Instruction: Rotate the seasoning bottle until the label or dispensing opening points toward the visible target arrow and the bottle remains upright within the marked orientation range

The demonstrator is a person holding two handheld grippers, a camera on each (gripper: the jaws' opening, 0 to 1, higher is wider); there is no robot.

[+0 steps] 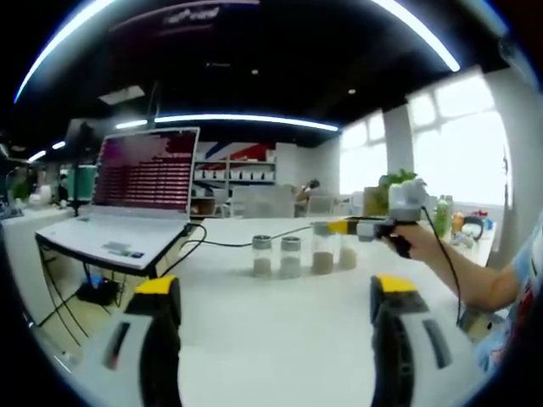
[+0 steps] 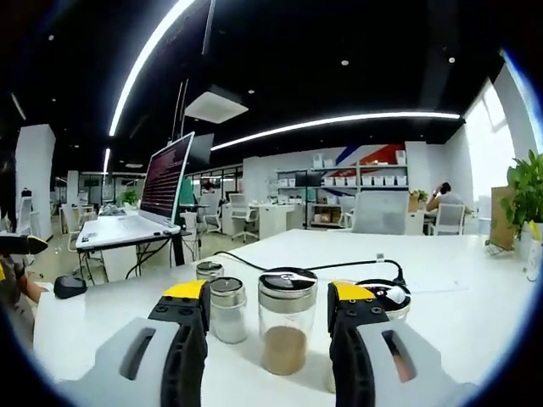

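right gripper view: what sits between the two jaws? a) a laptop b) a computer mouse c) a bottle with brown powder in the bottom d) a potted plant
c: the seasoning bottle, clear with a dark lid and brown powder at its base, stands between the open jaws of the right gripper.

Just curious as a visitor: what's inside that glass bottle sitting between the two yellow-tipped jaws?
The seasoning bottle holds a layer of brown powder at its bottom; the rest looks empty. Its dark lid hides the dispensing opening.
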